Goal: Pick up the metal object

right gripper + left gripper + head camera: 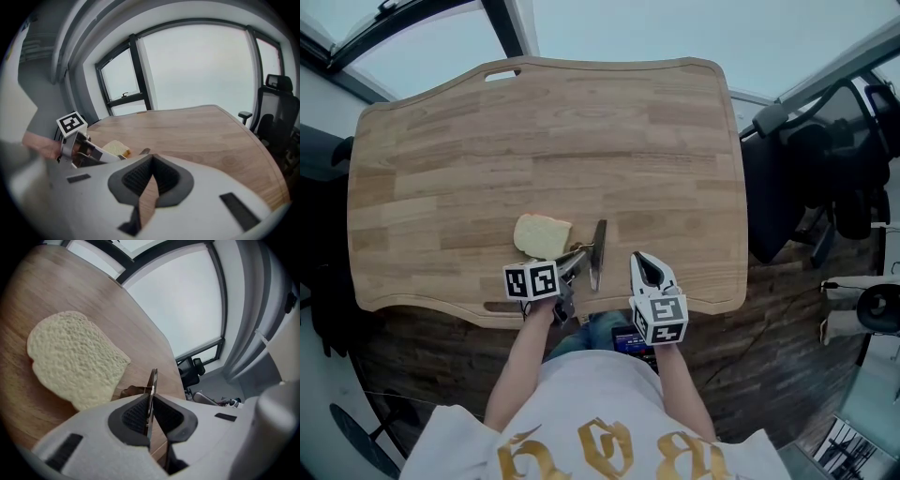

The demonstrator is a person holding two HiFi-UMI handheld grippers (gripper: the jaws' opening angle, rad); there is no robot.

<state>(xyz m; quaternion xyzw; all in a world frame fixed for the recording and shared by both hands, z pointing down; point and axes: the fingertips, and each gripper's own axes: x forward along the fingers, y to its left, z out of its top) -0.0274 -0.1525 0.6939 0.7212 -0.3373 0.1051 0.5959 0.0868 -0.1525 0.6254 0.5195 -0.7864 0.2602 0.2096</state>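
Metal blade (153,378) edge-on between clamped jaws of left gripper (151,403).

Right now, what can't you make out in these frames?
metal object: left gripper view shows only its thin edge, the left gripper covers the rest; type unclear.
bread slice: right gripper view, small, partly behind the left gripper.
table near edge: head view, arms cover part.

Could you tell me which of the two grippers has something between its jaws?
The left gripper: its jaws clamp the thin metal object edge-on, while the right gripper holds nothing.
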